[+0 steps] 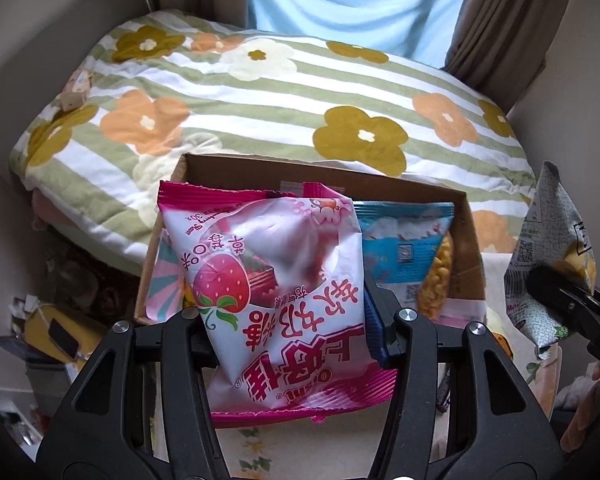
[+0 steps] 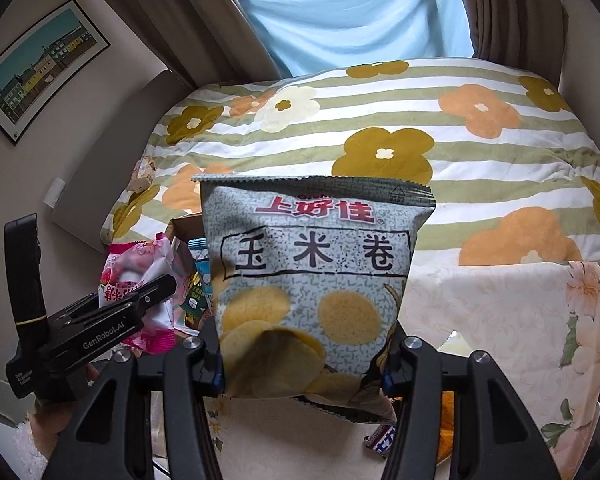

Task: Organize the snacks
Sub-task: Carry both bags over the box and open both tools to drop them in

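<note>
the left gripper [image 1: 296, 316] is clamped on a pink strawberry snack bag [image 1: 284, 288], held just above the cardboard box [image 1: 466, 240] where a blue packet [image 1: 404, 248] lies. to the right, the right gripper [image 2: 300, 356] pinches a grey corn-roll bag [image 2: 316, 276] upright over the floral bedspread [image 2: 420, 140].

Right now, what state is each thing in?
Left gripper: shut on pink bag.
Pink bag: sealed, held over the box.
Right gripper: shut on grey bag.
Grey bag: sealed, upright, held.
Box: open, holding a blue bag.
</note>
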Available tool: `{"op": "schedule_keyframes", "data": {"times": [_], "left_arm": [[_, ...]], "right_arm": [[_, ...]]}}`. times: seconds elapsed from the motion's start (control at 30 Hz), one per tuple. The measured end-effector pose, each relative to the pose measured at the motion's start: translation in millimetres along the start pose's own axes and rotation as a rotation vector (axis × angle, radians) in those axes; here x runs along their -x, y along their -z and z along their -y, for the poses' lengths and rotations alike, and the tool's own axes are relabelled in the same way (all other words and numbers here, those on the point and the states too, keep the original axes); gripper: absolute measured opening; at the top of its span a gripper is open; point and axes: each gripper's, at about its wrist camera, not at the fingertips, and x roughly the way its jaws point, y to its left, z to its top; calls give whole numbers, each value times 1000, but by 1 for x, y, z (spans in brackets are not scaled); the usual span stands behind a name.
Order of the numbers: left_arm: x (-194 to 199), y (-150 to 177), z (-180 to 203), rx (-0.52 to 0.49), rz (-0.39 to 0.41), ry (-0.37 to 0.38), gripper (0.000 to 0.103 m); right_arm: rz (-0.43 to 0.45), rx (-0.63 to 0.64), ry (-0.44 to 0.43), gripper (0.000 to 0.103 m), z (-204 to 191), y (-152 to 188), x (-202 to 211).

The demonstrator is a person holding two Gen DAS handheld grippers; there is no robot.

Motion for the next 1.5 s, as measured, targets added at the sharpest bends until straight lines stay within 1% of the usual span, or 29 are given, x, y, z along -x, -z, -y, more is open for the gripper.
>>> {"op": "schedule_keyframes", "data": {"times": [0.13, 0.23, 0.27, 0.33, 0.37, 0.4, 0.47, 0.67, 0.83, 1.03, 1.07, 1.13, 1.17, 1.2, 1.5], "left_arm": [[-25, -9, -23, 26, -32, -1, 49], [-34, -9, -35, 48, -24, -10, 49], [-36, -10, -39, 53, -19, -14, 52], [-39, -11, -42, 49, -25, 4, 76], [-39, -10, -42, 45, -21, 8, 96], [-38, -9, -42, 41, -7, -1, 103], [-35, -6, -41, 18, 7, -13, 103], [-31, 9, -37, -44, -6, -67, 103], [-20, 18, -40, -51, 3, -72, 103], [-11, 30, -39, -49, -3, -62, 103], [-11, 32, -39, -49, -8, -58, 103], [-10, 35, -37, -54, -13, -59, 103], [-9, 37, -36, -56, -15, -57, 103], [-9, 39, -35, -59, -16, -54, 103], [-5, 53, -23, -64, -19, -37, 103]], "right_arm": [[-16, -15, 21, 50, -4, -6, -13], [-20, -12, 32, 50, -10, -10, -17], [-20, -8, 32, 50, -13, -11, -18], [-21, 0, 31, 50, -18, -13, -19], [-23, 7, 30, 50, -21, -15, -21], [-23, 13, 27, 50, -24, -17, -22], [-27, 30, 23, 50, -31, -21, -26], [-46, 115, -9, 50, -60, -38, -41], [-66, 200, -31, 50, -90, -54, -58], [-109, 235, -79, 51, -113, -63, -87], [-106, 235, -91, 53, -115, -63, -90], [-85, 228, -96, 71, -118, -61, -91], [-78, 223, -101, 88, -117, -61, -90], [-69, 213, -109, 93, -115, -59, -88], [-31, 157, -101, 93, -84, -41, -56]]}}
